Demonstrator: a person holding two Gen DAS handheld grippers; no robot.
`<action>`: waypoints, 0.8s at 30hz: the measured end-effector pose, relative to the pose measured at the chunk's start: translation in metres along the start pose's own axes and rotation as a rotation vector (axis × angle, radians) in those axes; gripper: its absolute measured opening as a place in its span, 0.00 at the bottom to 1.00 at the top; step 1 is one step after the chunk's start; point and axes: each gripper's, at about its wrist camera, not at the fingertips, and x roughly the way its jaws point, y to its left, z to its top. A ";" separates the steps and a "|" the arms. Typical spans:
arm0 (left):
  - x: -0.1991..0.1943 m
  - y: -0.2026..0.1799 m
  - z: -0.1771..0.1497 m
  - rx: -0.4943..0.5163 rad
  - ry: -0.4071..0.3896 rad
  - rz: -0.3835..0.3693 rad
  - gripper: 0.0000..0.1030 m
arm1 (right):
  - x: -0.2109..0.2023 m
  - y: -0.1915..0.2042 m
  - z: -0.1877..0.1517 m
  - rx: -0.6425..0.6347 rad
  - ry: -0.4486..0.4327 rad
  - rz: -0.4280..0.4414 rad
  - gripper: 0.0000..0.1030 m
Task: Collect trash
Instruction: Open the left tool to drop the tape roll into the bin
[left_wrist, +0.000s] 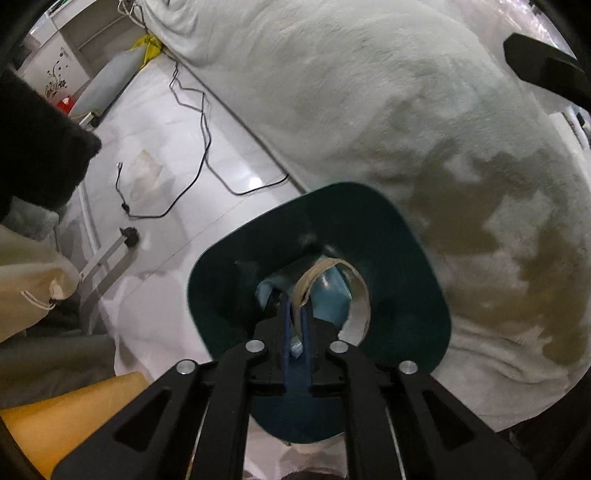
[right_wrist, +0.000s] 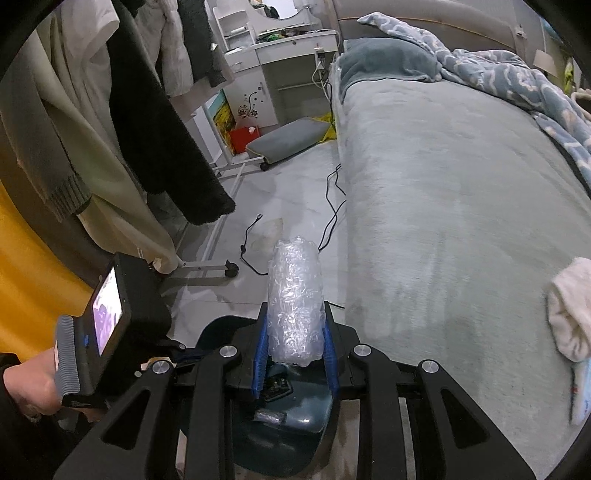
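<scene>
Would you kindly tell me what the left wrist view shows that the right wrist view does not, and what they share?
Only the left wrist view shows the left tool pinching a torn cardboard ring over the bin's inside, where a light blue item lies. Only the right wrist view shows the right tool shut on a roll of bubble wrap, plus the patterned blanket and hanging clothes. Both show the dark green bin, the black cable and the bed.
</scene>
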 end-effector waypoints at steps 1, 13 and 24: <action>0.000 0.003 -0.001 -0.001 0.002 0.006 0.22 | 0.001 0.001 0.000 -0.002 0.002 0.000 0.25; -0.019 0.025 -0.001 -0.045 -0.095 -0.010 0.60 | 0.029 0.015 -0.004 -0.031 0.073 0.000 0.25; -0.057 0.049 0.003 -0.130 -0.297 -0.006 0.78 | 0.066 0.021 -0.019 -0.058 0.213 -0.018 0.25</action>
